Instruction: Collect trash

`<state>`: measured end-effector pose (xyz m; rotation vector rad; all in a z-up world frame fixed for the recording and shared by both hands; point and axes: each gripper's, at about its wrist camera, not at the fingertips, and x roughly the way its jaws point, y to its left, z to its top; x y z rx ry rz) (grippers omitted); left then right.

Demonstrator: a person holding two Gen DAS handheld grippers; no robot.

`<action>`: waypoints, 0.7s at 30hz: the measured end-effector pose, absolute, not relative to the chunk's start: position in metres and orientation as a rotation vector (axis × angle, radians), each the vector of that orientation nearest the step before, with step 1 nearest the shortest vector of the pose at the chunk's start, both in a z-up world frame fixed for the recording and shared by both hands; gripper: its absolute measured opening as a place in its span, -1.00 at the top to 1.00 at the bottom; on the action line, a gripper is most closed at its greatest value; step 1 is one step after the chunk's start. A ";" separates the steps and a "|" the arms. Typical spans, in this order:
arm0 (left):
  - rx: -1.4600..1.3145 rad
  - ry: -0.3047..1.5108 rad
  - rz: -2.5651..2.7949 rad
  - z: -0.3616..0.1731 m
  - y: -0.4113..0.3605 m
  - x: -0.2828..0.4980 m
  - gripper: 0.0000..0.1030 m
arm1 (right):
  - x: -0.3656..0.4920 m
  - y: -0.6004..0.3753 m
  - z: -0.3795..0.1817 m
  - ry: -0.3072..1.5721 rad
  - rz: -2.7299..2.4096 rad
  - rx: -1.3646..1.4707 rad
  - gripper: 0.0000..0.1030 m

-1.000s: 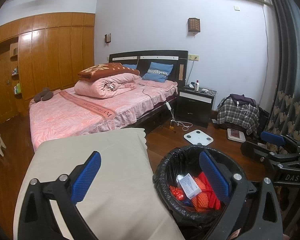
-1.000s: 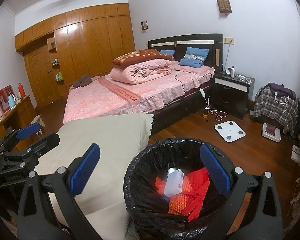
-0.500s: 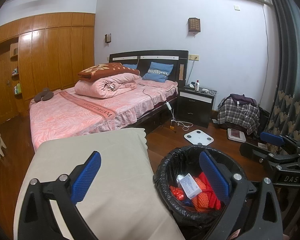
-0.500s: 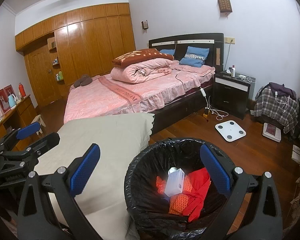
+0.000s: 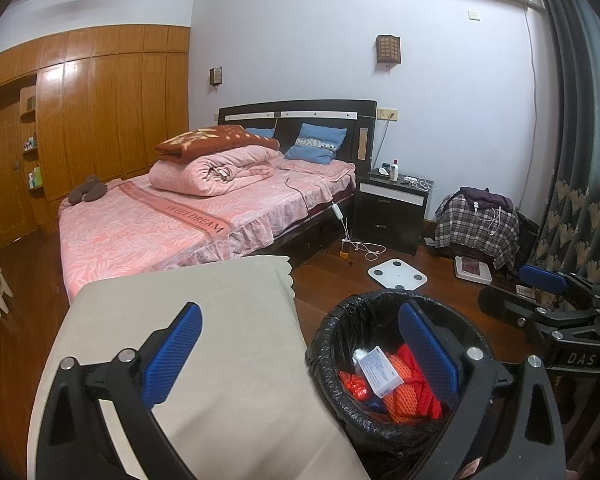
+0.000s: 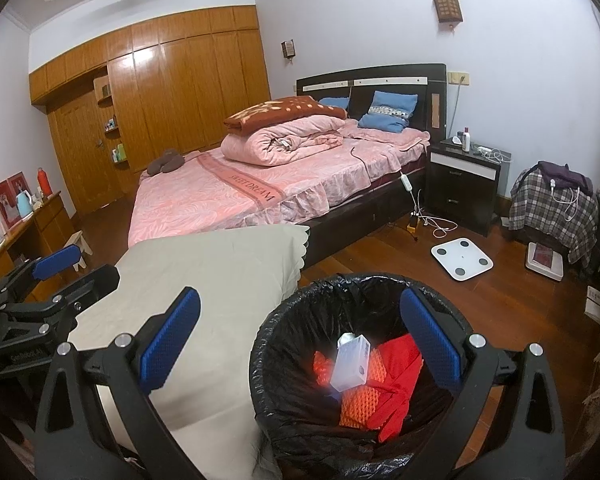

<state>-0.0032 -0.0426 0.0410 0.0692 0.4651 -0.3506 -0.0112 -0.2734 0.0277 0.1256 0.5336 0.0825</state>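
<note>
We are looking down at the trash already gathered: a small white box (image 6: 351, 362) is lying on top of red and orange netting (image 6: 374, 392) inside the black-lined bin (image 6: 284, 320), which is standing on the wooden floor just beside the cloth-covered table (image 6: 220, 264). The box's long axis is running roughly away from us, tilted a little to the left. The bin is sitting low and slightly right of centre under the right gripper (image 6: 300, 338), and further to the right under the left gripper (image 5: 300, 354), so we are judging the right one to be the nearer. Both are hanging with fingers spread wide and nothing between the blue pads (image 6: 430, 344). The bare table top is showing no trash that we can see. Beyond it are the pink bed (image 6: 260, 188), a white scale (image 6: 462, 258) and a dark nightstand (image 6: 462, 184). We are judging the collecting to be largely finished here.
</note>
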 end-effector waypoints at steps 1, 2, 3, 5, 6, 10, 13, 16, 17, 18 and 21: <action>0.070 0.465 -0.350 0.041 -0.043 -0.003 -0.88 | -0.011 -0.273 0.028 0.534 0.083 0.126 -0.89; 0.069 0.465 -0.350 0.041 -0.043 -0.003 -0.88 | -0.011 -0.273 0.028 0.534 0.083 0.127 -0.89; 0.069 0.466 -0.350 0.041 -0.042 -0.003 -0.88 | -0.011 -0.274 0.028 0.534 0.083 0.127 -0.89; 0.069 0.465 -0.350 0.041 -0.042 -0.003 -0.88 | -0.011 -0.273 0.028 0.535 0.083 0.127 -0.89; 0.069 0.466 -0.350 0.041 -0.042 -0.003 -0.88 | -0.011 -0.273 0.028 0.535 0.083 0.127 -0.89; 0.070 0.466 -0.350 0.041 -0.042 -0.003 -0.88 | -0.010 -0.272 0.027 0.535 0.083 0.127 -0.89; 0.069 0.468 -0.350 0.041 -0.042 -0.003 -0.88 | -0.010 -0.272 0.027 0.536 0.083 0.126 -0.89; 0.070 0.468 -0.349 0.041 -0.042 -0.003 -0.88 | -0.010 -0.272 0.027 0.537 0.084 0.127 -0.89; 0.070 0.468 -0.349 0.041 -0.042 -0.003 -0.88 | -0.010 -0.272 0.028 0.536 0.084 0.127 -0.89; 0.069 0.468 -0.350 0.041 -0.042 -0.003 -0.88 | -0.010 -0.272 0.028 0.536 0.084 0.128 -0.89; 0.070 0.468 -0.350 0.041 -0.042 -0.003 -0.88 | -0.010 -0.272 0.027 0.537 0.085 0.127 -0.89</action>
